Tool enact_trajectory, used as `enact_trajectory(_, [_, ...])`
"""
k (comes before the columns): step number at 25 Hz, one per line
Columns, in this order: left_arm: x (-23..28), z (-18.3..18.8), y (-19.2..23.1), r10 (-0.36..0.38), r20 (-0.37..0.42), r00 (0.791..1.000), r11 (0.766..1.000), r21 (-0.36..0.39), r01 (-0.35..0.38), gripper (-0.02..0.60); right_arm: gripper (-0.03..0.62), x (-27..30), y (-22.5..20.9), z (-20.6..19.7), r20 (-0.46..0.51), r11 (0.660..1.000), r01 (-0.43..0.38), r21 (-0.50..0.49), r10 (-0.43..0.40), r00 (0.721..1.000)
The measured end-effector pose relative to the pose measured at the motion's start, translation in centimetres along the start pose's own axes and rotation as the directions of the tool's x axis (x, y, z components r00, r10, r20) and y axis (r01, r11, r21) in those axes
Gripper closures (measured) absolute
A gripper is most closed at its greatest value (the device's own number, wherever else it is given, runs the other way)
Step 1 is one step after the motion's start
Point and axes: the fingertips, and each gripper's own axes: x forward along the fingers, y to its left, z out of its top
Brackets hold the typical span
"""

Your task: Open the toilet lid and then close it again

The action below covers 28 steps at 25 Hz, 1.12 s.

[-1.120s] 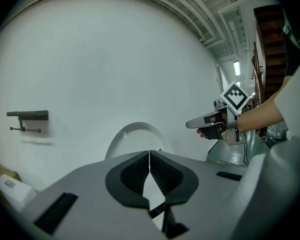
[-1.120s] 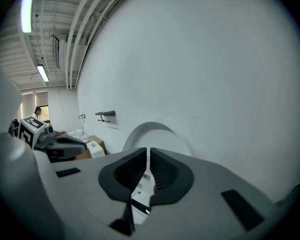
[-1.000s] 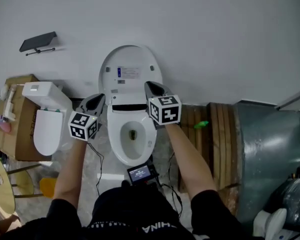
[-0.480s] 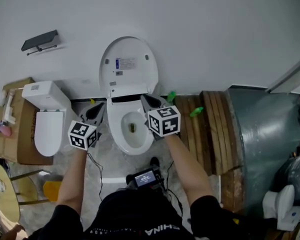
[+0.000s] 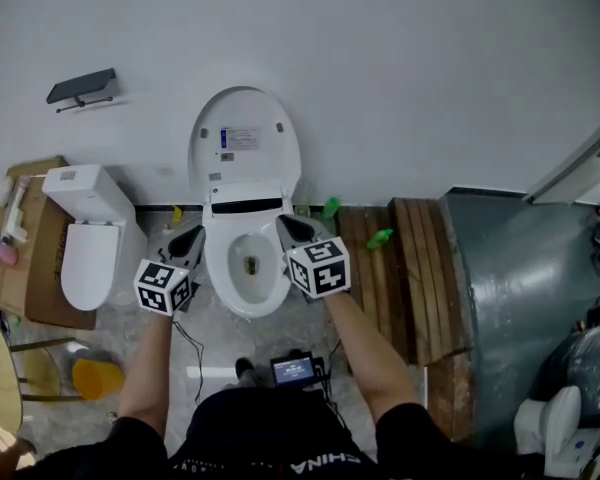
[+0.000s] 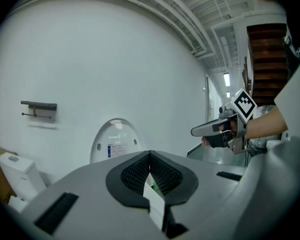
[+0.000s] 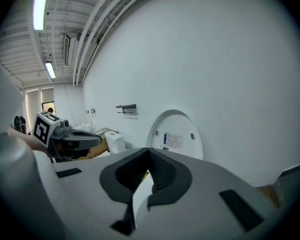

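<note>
The white toilet stands against the wall with its lid [image 5: 244,146] raised upright and leaning back, the seat and bowl [image 5: 243,268] exposed below it. My left gripper [image 5: 191,236] hovers just left of the bowl, shut and empty. To the right of the bowl my right gripper [image 5: 284,223] is likewise shut with nothing in it. Neither touches the toilet. In the left gripper view the lid [image 6: 116,140] rises beyond my shut left gripper [image 6: 150,156], with the right gripper [image 6: 210,130] off to the right. The right gripper view shows the lid [image 7: 175,133] past my shut right gripper [image 7: 149,154].
A second white toilet [image 5: 85,238] sits on a cardboard box [image 5: 15,268] at the left. A dark wall shelf [image 5: 80,86] hangs above it. Wooden planks [image 5: 400,258], two green bottles [image 5: 380,237] and a grey metal housing [image 5: 520,288] stand at the right. A yellow bucket [image 5: 95,376] is on the floor.
Both grippers have drawn back from the raised lid toward the person, now flanking the bowl. The lid stays upright.
</note>
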Motion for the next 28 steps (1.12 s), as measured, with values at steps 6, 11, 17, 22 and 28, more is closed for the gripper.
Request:
enact_trajectory(6, [0.4,-0.1,-3.0,0.008,-0.003,1.0,1.0,-0.002,-0.008,0.572,0.58,-1.7,-0.8,-0.3,0.007,1.0,-0.014,-0.021,0.014,1.0])
enact_trajectory(11, [0.8,0.1,-4.2,0.009,-0.01,1.0,1.0,0.005,-0.009,0.572,0.581,-2.3,-1.2,-0.8,-0.001,0.999,-0.026,-0.025,0.026,1.0])
enact_trajectory(17, [0.6,0.9,-5.1,-0.004,0.008,1.0,1.0,0.015,0.004,0.572,0.58,-2.8,-1.1,-1.0,-0.002,0.999,-0.035,-0.024,0.035,0.999])
enact_trajectory(22, [0.5,0.9,-5.3,-0.007,0.008,1.0,1.0,0.015,0.006,0.572,0.58,-3.0,-0.6,-1.1,0.001,0.999,-0.046,-0.02,0.046,0.999])
enact_trajectory(28, [0.3,0.6,-5.4,-0.01,0.0,1.0,1.0,0.012,0.01,0.572,0.58,-3.2,-0.2,-1.3,0.001,0.998,-0.053,-0.016,0.053,0.999])
